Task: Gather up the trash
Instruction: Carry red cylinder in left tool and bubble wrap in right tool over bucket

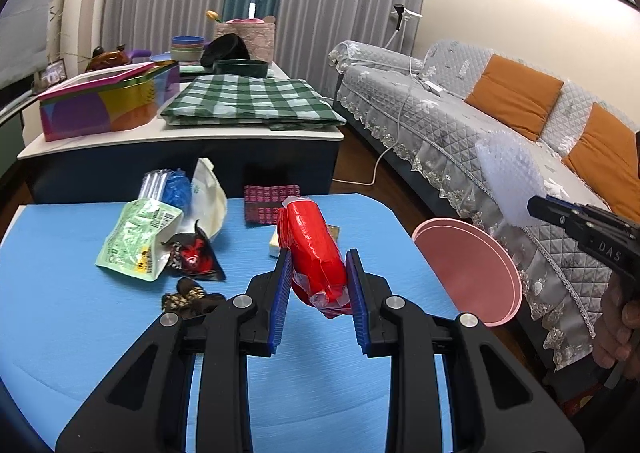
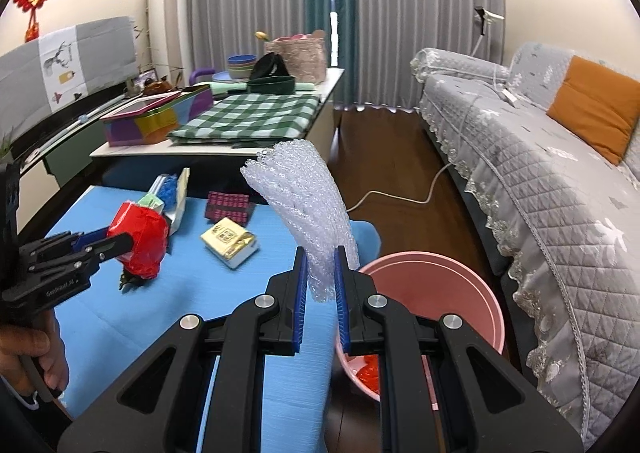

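Note:
My left gripper [image 1: 319, 285] is shut on a red plastic package [image 1: 314, 249], held above the blue table [image 1: 100, 333]; the right wrist view shows the same red package [image 2: 140, 241] at the left. A strip of clear bubble wrap [image 2: 308, 205] stands up from my right gripper [image 2: 321, 277], which is shut on it near the table's right edge. The bubble wrap [image 1: 510, 177] also shows in the left wrist view, beyond the pink bin [image 1: 468, 269]. That pink bin [image 2: 432, 285] stands on the floor beside the table with something red at its bottom.
Loose wrappers lie on the table: a green pouch [image 1: 136, 241], a white pouch [image 1: 210, 193], a dark red-and-black wrapper [image 1: 194, 257], a gold box [image 2: 230, 241] and a maroon patterned box [image 2: 230, 207]. A grey sofa [image 2: 540, 181] runs along the right. A low table with a checked cloth [image 1: 248, 101] stands behind.

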A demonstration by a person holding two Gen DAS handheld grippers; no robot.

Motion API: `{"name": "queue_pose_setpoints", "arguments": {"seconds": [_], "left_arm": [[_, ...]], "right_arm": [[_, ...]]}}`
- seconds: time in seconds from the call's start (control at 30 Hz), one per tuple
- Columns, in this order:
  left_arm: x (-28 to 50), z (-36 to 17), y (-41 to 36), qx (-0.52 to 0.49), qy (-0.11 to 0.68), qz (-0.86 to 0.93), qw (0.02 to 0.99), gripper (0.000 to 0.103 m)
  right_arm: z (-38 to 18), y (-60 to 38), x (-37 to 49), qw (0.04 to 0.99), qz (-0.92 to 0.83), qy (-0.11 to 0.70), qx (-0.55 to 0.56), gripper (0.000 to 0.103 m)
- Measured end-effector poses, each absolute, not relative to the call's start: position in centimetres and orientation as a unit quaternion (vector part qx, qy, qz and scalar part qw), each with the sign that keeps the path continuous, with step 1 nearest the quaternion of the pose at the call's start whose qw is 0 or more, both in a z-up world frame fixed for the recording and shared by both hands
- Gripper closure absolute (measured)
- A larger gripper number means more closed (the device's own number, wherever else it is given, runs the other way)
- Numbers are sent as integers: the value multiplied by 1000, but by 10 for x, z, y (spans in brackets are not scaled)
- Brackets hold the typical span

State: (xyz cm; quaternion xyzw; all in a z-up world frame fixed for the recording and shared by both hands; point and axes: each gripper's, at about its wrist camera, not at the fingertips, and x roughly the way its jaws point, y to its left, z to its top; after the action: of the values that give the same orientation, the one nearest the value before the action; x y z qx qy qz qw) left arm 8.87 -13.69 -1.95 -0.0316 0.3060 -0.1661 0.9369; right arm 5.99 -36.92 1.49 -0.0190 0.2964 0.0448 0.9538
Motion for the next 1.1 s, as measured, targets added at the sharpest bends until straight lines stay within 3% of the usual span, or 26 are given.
{"name": "queue_pose_setpoints", "arguments": {"seconds": [1.1], "left_arm": [[109,-16,-271,3,316,-231,920,76]], "right_arm": [[11,-472,62,949,-59,306,58,89]]}}
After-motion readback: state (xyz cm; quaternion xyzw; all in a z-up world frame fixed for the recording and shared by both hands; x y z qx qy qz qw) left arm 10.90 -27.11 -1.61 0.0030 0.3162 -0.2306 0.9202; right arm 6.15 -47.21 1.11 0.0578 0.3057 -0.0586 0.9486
